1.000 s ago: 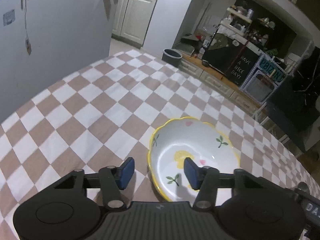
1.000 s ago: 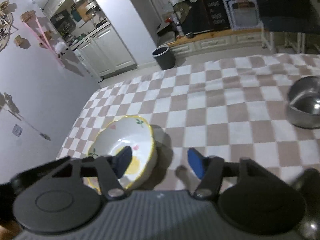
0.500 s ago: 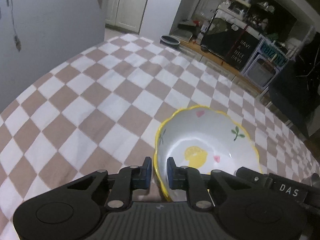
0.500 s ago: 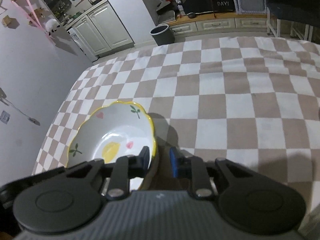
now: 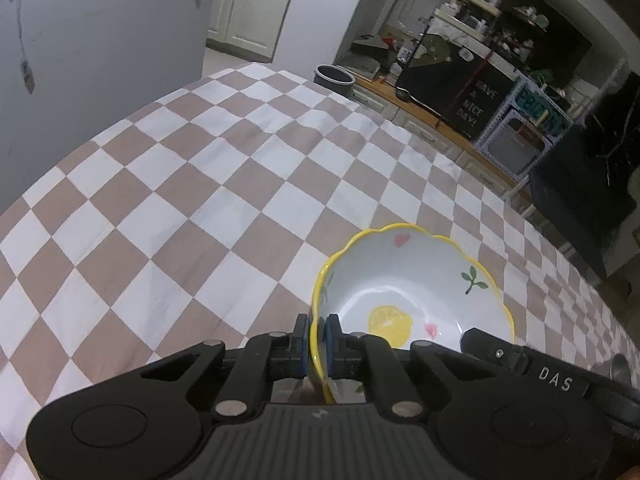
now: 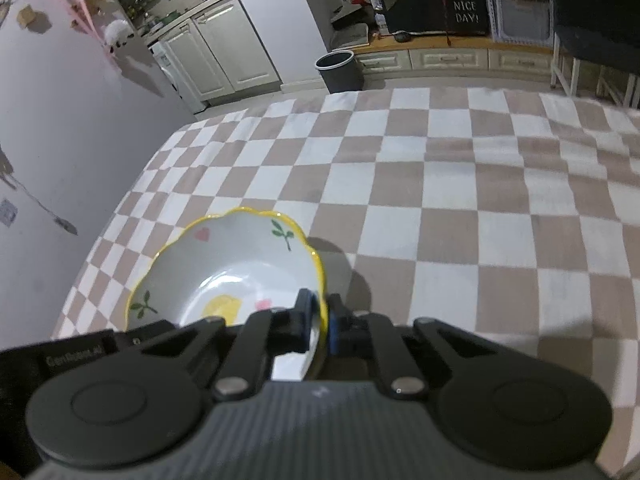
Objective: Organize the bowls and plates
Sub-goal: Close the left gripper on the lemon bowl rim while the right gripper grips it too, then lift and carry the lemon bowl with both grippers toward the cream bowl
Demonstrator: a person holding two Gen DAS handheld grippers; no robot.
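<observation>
- Jaws, left gripper [image 5: 319, 342]: clenched on the left-hand rim of the bowl [image 5: 408, 280], one blue pad outside the wall, the other inside; the yellow edge passes between them.
- Jaws, right gripper [image 6: 321, 326]: clenched on the opposite rim of the same bowl [image 6: 240, 264], one pad inside, one outside; the pads grip the wall on both faces.
- Bowl: white ceramic, scalloped yellow rim, painted inside with a lemon slice at the bottom, pink hearts and green leaf sprigs on the wall. It sits low near the close edge of the table, between the two grippers — whether its base touches the cloth cannot be told, as both gripper bodies hide the underside.
- Tablecloth [image 5: 208, 184]: checked, tan and white squares, slightly rumpled; it covers the whole table top. A dark shadow falls on the cloth just right of the bowl in the right wrist view.
- Right gripper body, seen from the left wrist view: a black bar lettered "DAS" crosses the lower right corner, just beside the bowl.
- Bin [image 6: 340, 71]: dark grey, round, on the floor beyond the far table edge.
- Sign [image 6: 464, 0]: black, chalk-style words "HAVE A NICE DAY!", standing on a low wooden unit with drawers.
- Cabinets [image 6: 224, 52]: pale doors — far left background, beside a plain grey wall.
</observation>
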